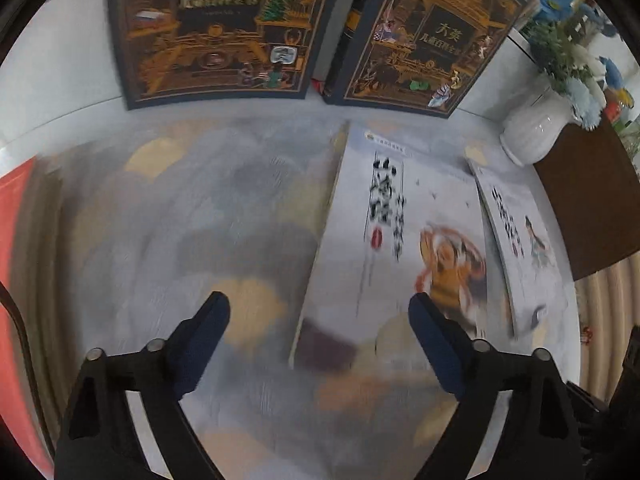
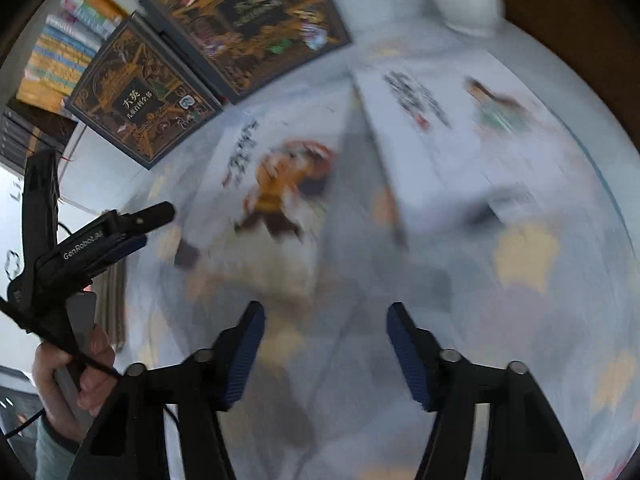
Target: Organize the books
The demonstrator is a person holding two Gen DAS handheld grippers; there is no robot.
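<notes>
Both tools are over the counter, a round top under a pale blotchy cloth, and the picture is smeared with motion blur. The left tool hangs with its blue-padded fingers spread apart and nothing between them, just bare cloth below. The right tool has its jaws parted too, narrower, pads clear of everything, nothing gripped.

Where are the books? Two pale picture books lie flat toward the right side of the counter. The one with the orange-clad figure sits nearer the middle, its spine edge running toward the near rim. The second pale book, with a small figure in green, lies just beside it, closer to the right edge; whether the two overlap is lost in the blur. At the far edge, two dark, gold-ornamented books stand upright, covers facing forward: the left dark book and the right dark book, angled toward each other and close together at their inner edges.

A white vase with blue and white flowers sits at the far right edge. From the right wrist view, a hand grips the left tool's handle beyond the counter's left rim.
</notes>
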